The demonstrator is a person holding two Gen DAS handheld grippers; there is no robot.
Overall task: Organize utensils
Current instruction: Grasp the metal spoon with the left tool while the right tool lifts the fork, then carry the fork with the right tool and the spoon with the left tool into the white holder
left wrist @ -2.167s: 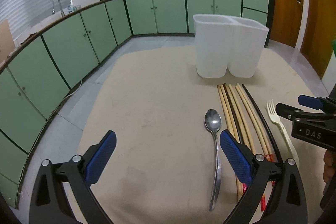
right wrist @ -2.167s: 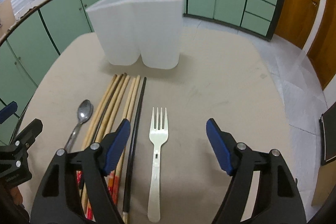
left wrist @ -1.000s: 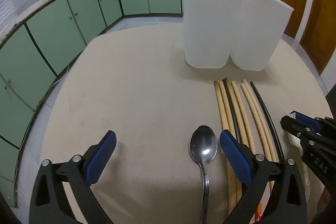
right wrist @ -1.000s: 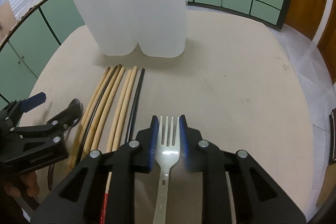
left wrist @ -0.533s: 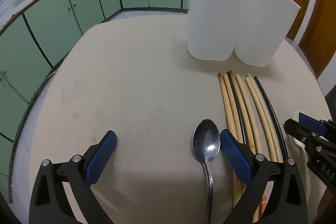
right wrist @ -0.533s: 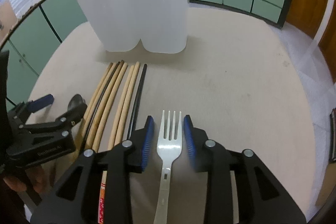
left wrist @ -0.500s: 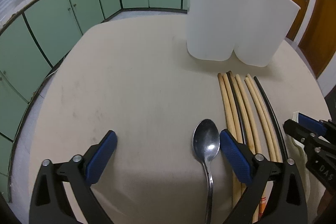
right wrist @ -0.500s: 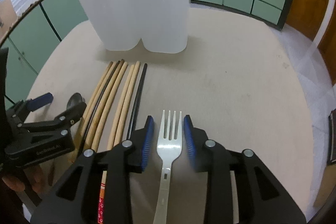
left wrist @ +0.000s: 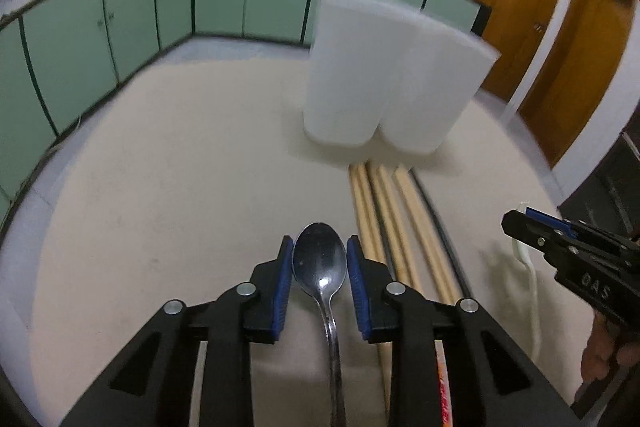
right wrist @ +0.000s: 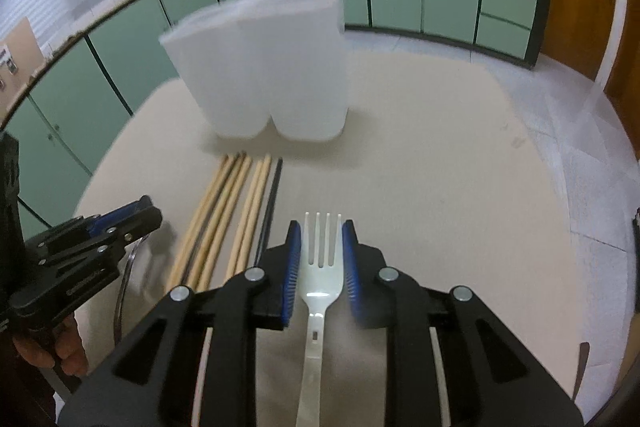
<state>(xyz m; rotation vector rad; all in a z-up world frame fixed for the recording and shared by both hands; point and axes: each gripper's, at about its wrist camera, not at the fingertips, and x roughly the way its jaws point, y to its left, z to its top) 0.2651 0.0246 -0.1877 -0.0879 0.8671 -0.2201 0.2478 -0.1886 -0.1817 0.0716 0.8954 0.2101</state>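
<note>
My left gripper (left wrist: 320,267) is shut on a metal spoon (left wrist: 320,263), its bowl between the blue pads, lifted a little off the beige table. My right gripper (right wrist: 322,255) is shut on a white plastic fork (right wrist: 322,267), tines forward, also raised. The right gripper also shows in the left wrist view (left wrist: 532,231), and the left gripper in the right wrist view (right wrist: 120,223). A white two-compartment holder (left wrist: 384,79) stands upright ahead of both, also in the right wrist view (right wrist: 272,67). Several wooden and black chopsticks (left wrist: 396,219) lie between the grippers in front of it.
The beige table (left wrist: 168,171) is round-edged, with grey floor beyond its rim. Green kitchen cabinets (left wrist: 132,15) line the far wall. Wooden doors (left wrist: 560,39) stand at the right.
My left gripper has closed on the spoon and lifted it. My right gripper, holding the fork, has risen and both views have tilted toward the holder.
</note>
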